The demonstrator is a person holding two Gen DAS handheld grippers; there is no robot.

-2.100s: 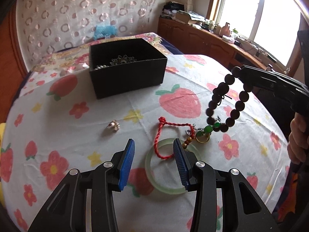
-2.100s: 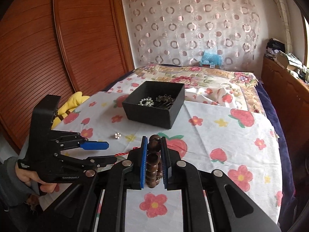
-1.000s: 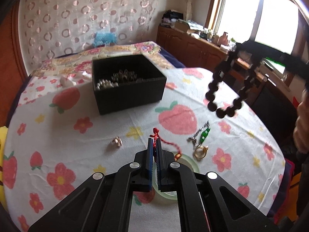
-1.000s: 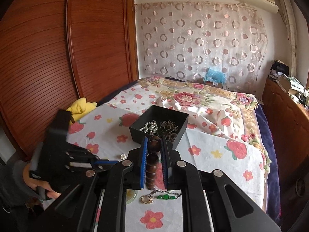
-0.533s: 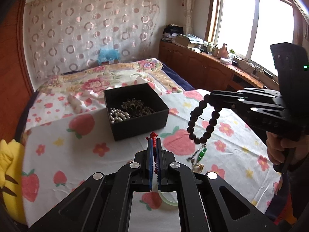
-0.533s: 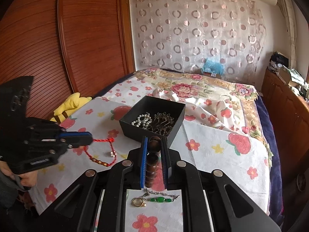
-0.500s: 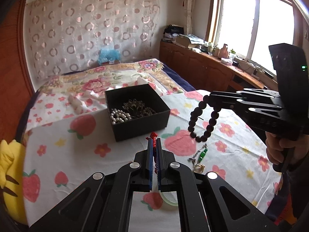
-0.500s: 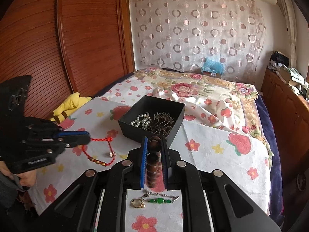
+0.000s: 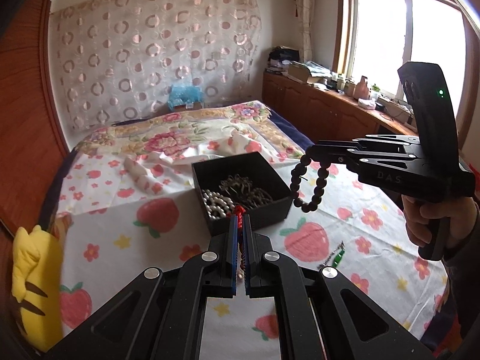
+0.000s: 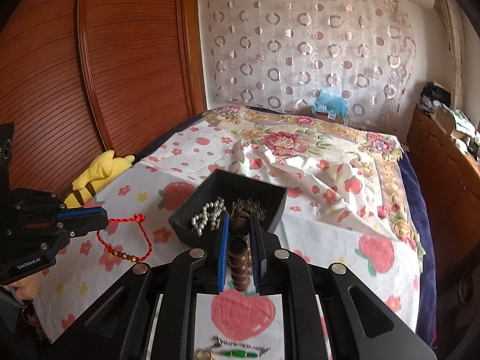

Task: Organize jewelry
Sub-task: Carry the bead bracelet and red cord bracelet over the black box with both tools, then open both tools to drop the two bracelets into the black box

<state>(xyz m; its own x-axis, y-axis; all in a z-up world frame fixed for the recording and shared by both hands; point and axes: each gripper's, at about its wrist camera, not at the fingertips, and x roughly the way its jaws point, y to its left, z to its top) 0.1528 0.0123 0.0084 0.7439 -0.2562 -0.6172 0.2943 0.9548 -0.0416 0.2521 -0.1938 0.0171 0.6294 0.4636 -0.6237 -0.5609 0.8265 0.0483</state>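
Note:
A black open box (image 9: pixel 271 168) (image 10: pixel 274 193) stands on the strawberry-print cloth and holds white pearls (image 9: pixel 217 205) (image 10: pixel 208 213) and dark metal jewelry (image 9: pixel 246 187). My left gripper (image 9: pixel 239 225) (image 10: pixel 100 217) is shut on a red cord bracelet (image 9: pixel 238 211) (image 10: pixel 127 240), held in the air just left of the box. My right gripper (image 10: pixel 239 228) (image 9: pixel 310 154) is shut on a dark wooden bead bracelet (image 10: pixel 238 249) (image 9: pixel 309 186), which hangs over the box's right edge.
A green-stone chain (image 9: pixel 337 255) (image 10: pixel 237 352) and a gold ring (image 10: pixel 202 354) lie on the cloth near me. A yellow plush toy (image 9: pixel 33 273) (image 10: pixel 96 174) sits at the left edge. A wooden wardrobe stands left, a wooden counter right.
Both grippers have moved toward the box with their bracelets. The bead bracelet now hangs at the box's right edge and the red cord is close to its left side.

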